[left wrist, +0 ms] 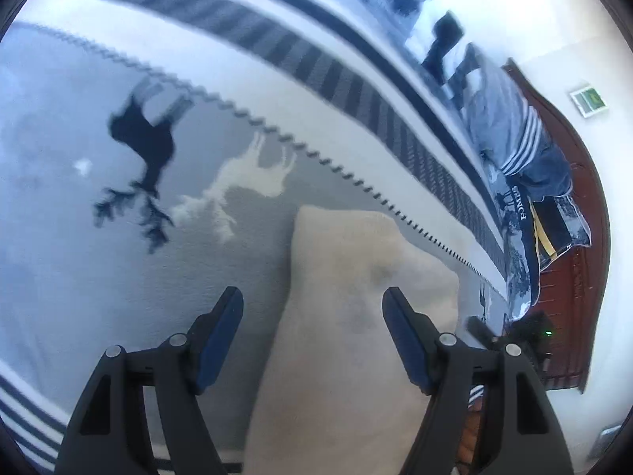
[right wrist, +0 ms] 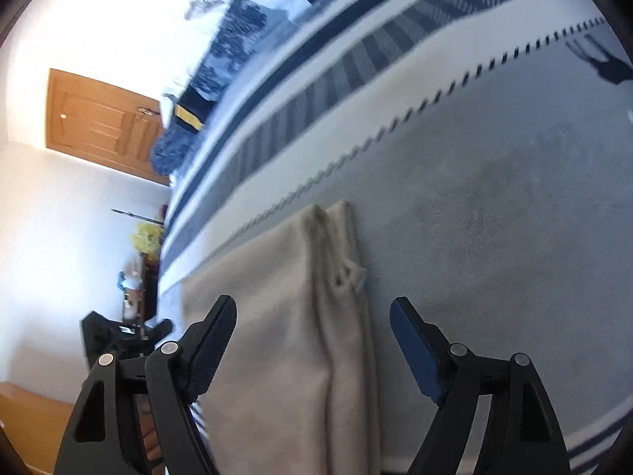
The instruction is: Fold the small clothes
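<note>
A beige fleece garment [left wrist: 348, 316] lies folded on the grey bed blanket [left wrist: 79, 277]. In the left wrist view my left gripper [left wrist: 312, 297] is open, with the garment running between its dark fingers [left wrist: 221, 324]. In the right wrist view the same beige garment [right wrist: 285, 336] shows two overlapped layers and a small pucker near its far edge. My right gripper [right wrist: 312, 304] is open, with the folded edge between its fingers [right wrist: 411, 336]. Neither gripper holds anything.
The blanket [right wrist: 494, 237] has navy stripes, a zigzag line and moose figures [left wrist: 146, 138]. A pile of blue and striped clothes [left wrist: 526, 150] lies farther along the bed. A dark red wooden bed frame [left wrist: 573, 261], a wooden door [right wrist: 99, 122] and cluttered furniture [right wrist: 134, 297] stand beyond.
</note>
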The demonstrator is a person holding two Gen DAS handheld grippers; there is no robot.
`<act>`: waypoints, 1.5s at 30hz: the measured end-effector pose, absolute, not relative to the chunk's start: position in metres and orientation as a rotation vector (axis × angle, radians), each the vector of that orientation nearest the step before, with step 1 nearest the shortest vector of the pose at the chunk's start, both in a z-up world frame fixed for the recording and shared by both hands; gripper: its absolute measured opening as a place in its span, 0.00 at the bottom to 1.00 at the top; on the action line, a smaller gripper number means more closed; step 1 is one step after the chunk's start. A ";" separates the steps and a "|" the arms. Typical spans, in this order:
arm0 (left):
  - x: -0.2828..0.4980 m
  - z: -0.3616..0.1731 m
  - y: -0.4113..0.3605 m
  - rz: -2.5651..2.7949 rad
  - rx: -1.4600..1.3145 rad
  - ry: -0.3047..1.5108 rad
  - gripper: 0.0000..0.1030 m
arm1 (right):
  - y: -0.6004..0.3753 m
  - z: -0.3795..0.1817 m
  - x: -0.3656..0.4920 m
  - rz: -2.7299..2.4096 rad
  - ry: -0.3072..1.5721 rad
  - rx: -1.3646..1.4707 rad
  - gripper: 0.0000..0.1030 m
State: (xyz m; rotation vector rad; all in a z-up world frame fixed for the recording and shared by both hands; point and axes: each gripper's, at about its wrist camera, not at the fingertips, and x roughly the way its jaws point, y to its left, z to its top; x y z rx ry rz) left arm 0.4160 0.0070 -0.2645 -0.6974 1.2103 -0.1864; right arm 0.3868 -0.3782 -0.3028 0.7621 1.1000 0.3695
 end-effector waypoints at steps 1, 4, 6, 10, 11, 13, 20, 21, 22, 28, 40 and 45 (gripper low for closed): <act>0.421 -0.272 0.006 -0.180 -0.721 1.229 0.70 | -0.373 -0.314 0.396 0.395 1.139 0.782 0.80; 0.426 -0.277 0.003 -0.221 -0.783 1.209 0.37 | -0.365 -0.331 0.407 0.422 1.165 0.809 0.47; 0.425 -0.266 0.005 -0.205 -0.798 1.182 0.27 | -0.353 -0.334 0.414 0.452 1.190 0.793 0.26; 0.430 -0.230 0.023 -0.247 -0.859 1.052 0.15 | -0.356 -0.314 0.424 0.499 1.126 0.762 0.19; 0.436 -0.221 0.028 -0.234 -0.859 1.025 0.08 | -0.357 -0.302 0.429 0.515 1.090 0.760 0.19; 0.451 -0.202 0.040 -0.203 -0.836 0.969 0.00 | -0.355 -0.286 0.442 0.532 1.054 0.759 0.19; 0.481 -0.207 0.055 -0.175 -0.781 1.047 0.12 | -0.320 -0.307 0.518 0.421 1.204 0.603 0.38; 0.474 -0.210 0.052 -0.190 -0.761 1.057 0.33 | -0.322 -0.316 0.520 0.415 1.224 0.626 0.39; 0.463 -0.213 0.047 -0.194 -0.723 1.068 0.46 | -0.328 -0.317 0.517 0.424 1.209 0.683 0.41; 0.360 -0.261 0.010 -0.225 -0.500 1.185 0.70 | -0.355 -0.273 0.423 0.420 1.104 0.715 0.78; 0.283 -0.268 -0.004 -0.256 -0.563 1.173 0.09 | -0.346 -0.338 0.309 0.393 1.266 0.781 0.15; 0.263 -0.285 -0.013 -0.132 -0.405 1.199 0.22 | -0.347 -0.340 0.300 0.334 1.258 0.687 0.13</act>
